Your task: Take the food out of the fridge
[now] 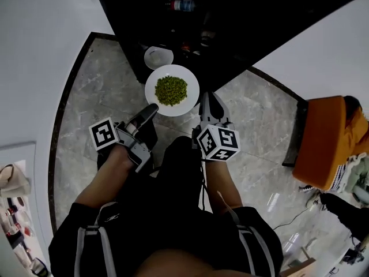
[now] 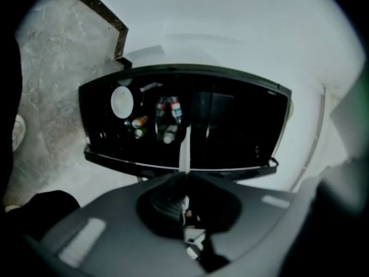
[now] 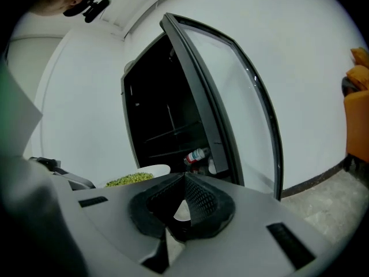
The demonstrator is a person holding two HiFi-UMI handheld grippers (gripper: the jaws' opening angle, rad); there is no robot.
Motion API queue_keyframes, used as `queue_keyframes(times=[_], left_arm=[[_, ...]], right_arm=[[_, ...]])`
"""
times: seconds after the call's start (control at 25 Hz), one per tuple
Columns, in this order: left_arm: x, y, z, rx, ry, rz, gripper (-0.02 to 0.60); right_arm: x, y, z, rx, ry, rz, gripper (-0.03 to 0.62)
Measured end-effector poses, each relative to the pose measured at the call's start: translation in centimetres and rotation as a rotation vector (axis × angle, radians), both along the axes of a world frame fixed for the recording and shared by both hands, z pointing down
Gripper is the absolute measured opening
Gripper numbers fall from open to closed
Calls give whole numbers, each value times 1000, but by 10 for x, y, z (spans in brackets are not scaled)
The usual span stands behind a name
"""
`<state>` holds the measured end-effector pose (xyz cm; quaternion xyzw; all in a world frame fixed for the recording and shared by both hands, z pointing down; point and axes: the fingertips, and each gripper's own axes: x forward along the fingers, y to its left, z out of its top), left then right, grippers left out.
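Observation:
A white plate of green peas (image 1: 172, 90) hangs in front of the open dark fridge (image 1: 230, 22), held from both sides. My left gripper (image 1: 151, 109) is shut on the plate's lower-left rim. In the left gripper view the rim shows edge-on as a thin white strip (image 2: 185, 152) running out of the shut jaws (image 2: 185, 176). At the plate's right rim my right gripper (image 1: 203, 101) is shut as well. The right gripper view has the peas (image 3: 130, 179) to the left of its closed jaws (image 3: 183, 178).
Inside the fridge stand a white bowl (image 1: 158, 56) and a bottle (image 1: 181, 6), with more bottles (image 2: 168, 117) on a shelf. The fridge door (image 3: 230, 97) stands open at the right. An orange seat (image 1: 328, 137) sits on the marble floor (image 1: 98, 85) at the right.

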<state>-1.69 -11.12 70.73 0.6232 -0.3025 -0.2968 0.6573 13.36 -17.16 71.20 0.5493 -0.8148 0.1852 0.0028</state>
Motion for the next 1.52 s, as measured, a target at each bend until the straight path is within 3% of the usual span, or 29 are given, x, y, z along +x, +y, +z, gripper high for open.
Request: queue_keyframes(times=[0.2, 0.48, 0.76, 0.92, 1.04, 1.36, 1.52], left_arm=[[-13, 11, -121, -16, -27, 45, 6], [-21, 31, -308, -10, -20, 68, 6], [-19, 21, -428, 78, -23, 75, 6], [-6, -5, -459, 137, -4, 121, 8], [-1, -27, -469, 155, -11, 104, 8], [12, -91, -466, 161, -42, 62, 11], [23, -146, -472, 140, -10, 54, 11]], right_arm=[[-17, 4, -127, 2, 15, -8, 0], [-6, 27, -310, -18, 38, 53, 0], [3, 49, -417, 26, 42, 86, 0], [13, 50, -443, 77, 35, 158, 0], [11, 44, -451, 84, 36, 161, 0], [16, 52, -474, 118, 55, 187, 0], [26, 34, -482, 115, 62, 236, 0]])
